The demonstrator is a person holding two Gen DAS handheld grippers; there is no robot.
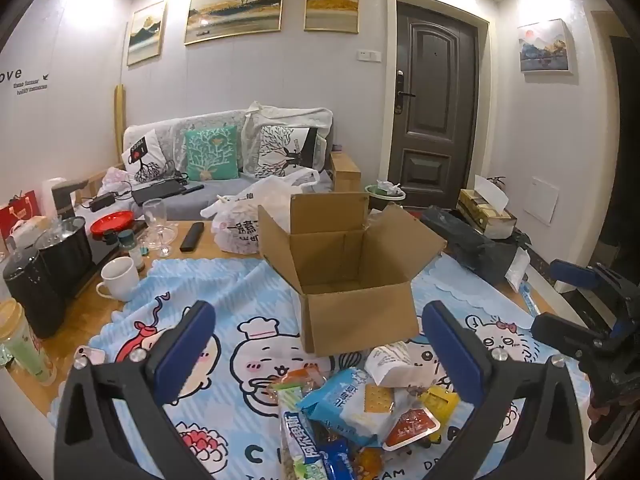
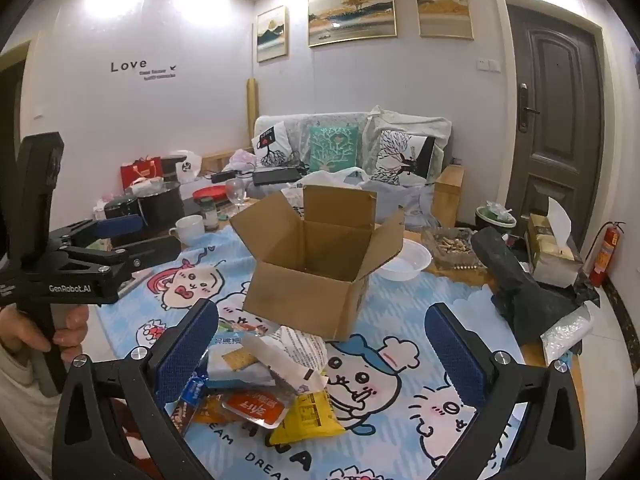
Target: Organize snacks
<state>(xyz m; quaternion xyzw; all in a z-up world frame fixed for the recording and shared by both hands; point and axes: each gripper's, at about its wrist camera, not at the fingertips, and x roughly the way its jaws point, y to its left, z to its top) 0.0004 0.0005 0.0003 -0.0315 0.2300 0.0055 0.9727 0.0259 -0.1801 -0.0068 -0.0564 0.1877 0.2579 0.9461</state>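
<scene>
An open, empty cardboard box stands on a blue cartoon cloth; it also shows in the right wrist view. A pile of snack packets lies in front of it: a blue cracker pack, a white pack, a red pack, a yellow pack. My left gripper is open and empty above the pile. My right gripper is open and empty over the same pile. Each gripper shows in the other's view, the right and the left.
To the left stand a white mug, black pots, a wine glass, a remote and a phone. Behind the box are a plastic bag, a white bowl, a black bag and a tissue box.
</scene>
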